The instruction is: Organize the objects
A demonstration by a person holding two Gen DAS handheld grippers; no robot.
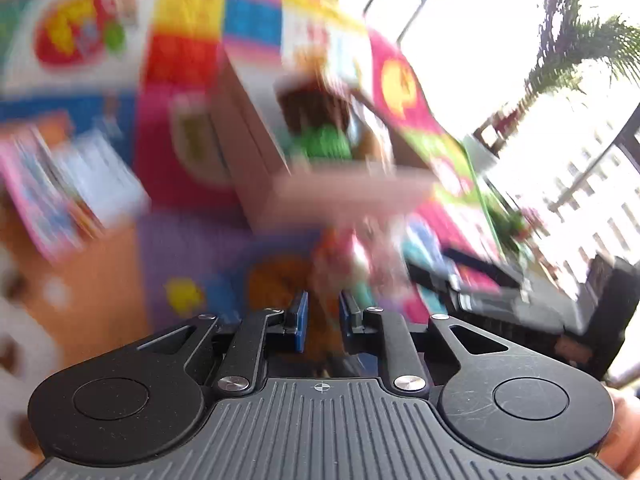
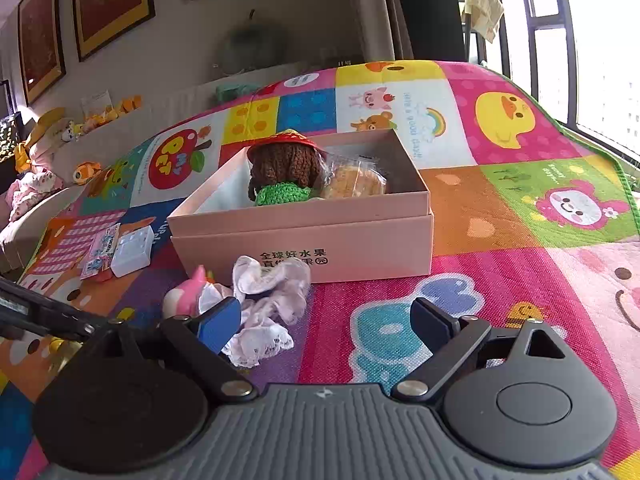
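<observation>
A pink cardboard box (image 2: pixel 320 236) stands on the colourful play mat (image 2: pixel 500 220). Inside it sit a crocheted doll (image 2: pixel 286 172) with brown hair, red hat and green dress, and a wrapped pastry (image 2: pixel 356 182). In front of the box lie a white lace cloth (image 2: pixel 268 304) and a pink toy (image 2: pixel 186 298). My right gripper (image 2: pixel 326 324) is open, low over the mat, with its left finger beside the cloth. The left wrist view is motion-blurred; the box (image 1: pixel 320 196) and doll (image 1: pixel 320 128) show ahead. My left gripper (image 1: pixel 323 316) has its jaws close together, with blurred colourful things just ahead.
A white plug adapter (image 2: pixel 132 250) and a small printed packet (image 2: pixel 102 250) lie on the mat left of the box. Soft toys (image 2: pixel 86 172) sit along the sofa at far left. Windows are to the right. The left gripper's edge (image 2: pixel 36 312) shows at left.
</observation>
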